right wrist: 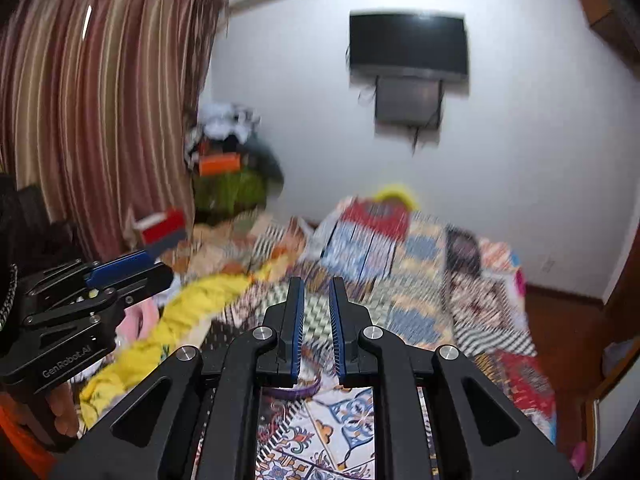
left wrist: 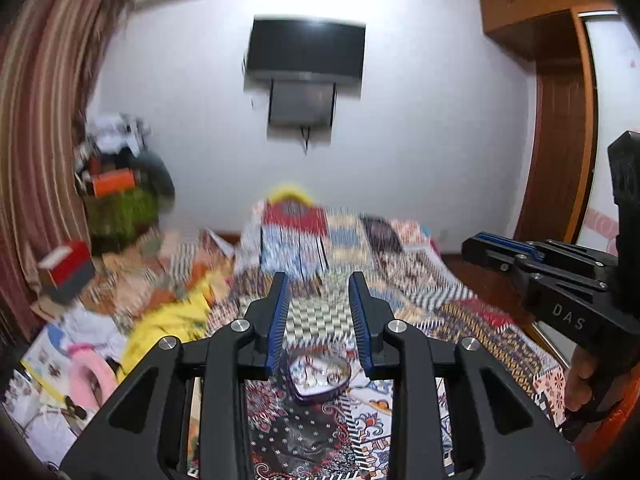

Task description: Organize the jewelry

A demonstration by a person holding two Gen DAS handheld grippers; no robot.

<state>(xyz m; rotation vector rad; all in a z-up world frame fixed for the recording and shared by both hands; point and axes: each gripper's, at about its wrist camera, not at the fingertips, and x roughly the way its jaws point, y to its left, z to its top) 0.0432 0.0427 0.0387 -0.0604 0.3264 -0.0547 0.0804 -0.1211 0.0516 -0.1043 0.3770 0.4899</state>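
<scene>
Jewelry sits in a small heart-shaped box with a dark purple wall and a pale lining (left wrist: 319,376), lying on the patchwork-patterned bedspread (left wrist: 420,284) just below and between the blue-padded fingers of the left gripper (left wrist: 319,312). Only the left wrist view shows the box's contents (pale, shiny pieces, too blurred to name one by one). In the right wrist view just a curved strip of its purple rim (right wrist: 298,391) shows under the right gripper (right wrist: 316,316), the rest hidden behind the black linkage.

The left gripper's jaws stand moderately apart and hold nothing. The right gripper's jaws are set narrower, a slim gap between the blue pads, also empty.

Each view catches the other tool from the side: the left wrist view has the right gripper at its right edge with a hand (left wrist: 580,376) on the grip; the right wrist view has the left gripper (right wrist: 120,268) at its left edge, fingers (right wrist: 60,404) curled beneath it.

Both views are smeared by motion. A crumpled yellow cloth (right wrist: 180,320) lies on the bed to the left, and a dark flat screen (left wrist: 306,50) hangs on the white wall.
</scene>
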